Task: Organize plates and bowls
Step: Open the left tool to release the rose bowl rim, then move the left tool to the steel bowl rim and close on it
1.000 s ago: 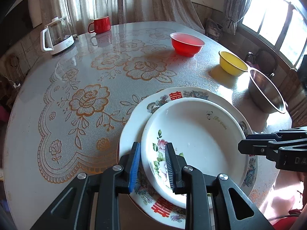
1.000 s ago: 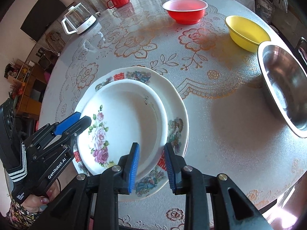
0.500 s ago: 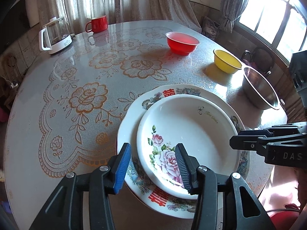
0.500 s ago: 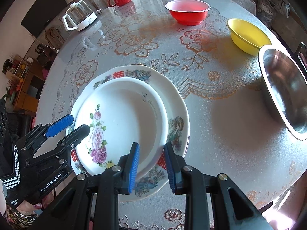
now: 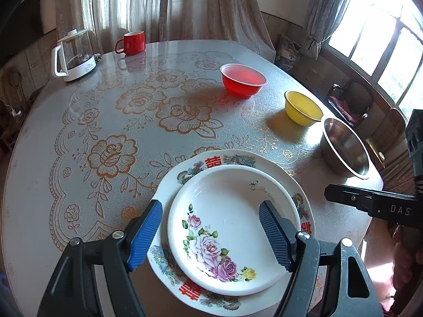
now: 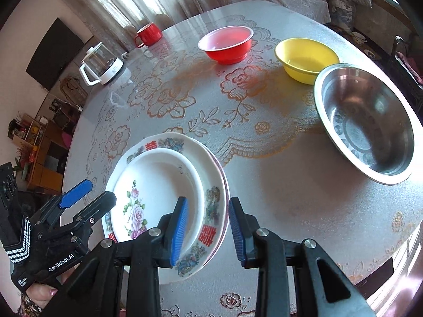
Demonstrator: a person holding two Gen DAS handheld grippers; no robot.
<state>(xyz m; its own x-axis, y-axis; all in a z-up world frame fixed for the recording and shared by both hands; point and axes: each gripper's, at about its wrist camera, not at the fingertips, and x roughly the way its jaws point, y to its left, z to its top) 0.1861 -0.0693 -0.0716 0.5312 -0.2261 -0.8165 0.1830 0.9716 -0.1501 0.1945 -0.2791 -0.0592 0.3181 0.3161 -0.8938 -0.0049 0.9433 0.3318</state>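
Left gripper [image 5: 210, 227] hangs above the rose plate [image 5: 227, 227] with jaws spread wide; they have just been opening, pads clear of the rim on both sides, nothing gripped. From the left wrist view the rose plate sits nested on the larger patterned plate [image 5: 219, 159], so that stack looks done. Red bowl [image 5: 243, 79], yellow bowl [image 5: 302, 108] and steel bowl [image 5: 343, 148] stand apart along the right side of the table [image 5: 79, 105], none nested yet. Right gripper [image 5: 370, 202] shows at the right edge, side-on, its state unreadable from here.

From the right wrist view the right gripper [image 6: 207, 229] straddles the near edge of the plate stack, jaws narrow and just opening a little. One pad lies over the rose plate [image 6: 158, 182], the other outside the patterned plate [image 6: 211, 203]; both seem clear of the rims, probably let go, though the fisheye makes contact hard to judge. The patterned plate's near edge may sit slightly raised. Left gripper [image 6: 87, 196] is parted at lower left. Red bowl [image 6: 226, 43], yellow bowl [image 6: 306, 58] and steel bowl [image 6: 367, 124] remain to be gathered; kettle [image 6: 101, 64] and mug [image 6: 148, 34] stand at the far side.
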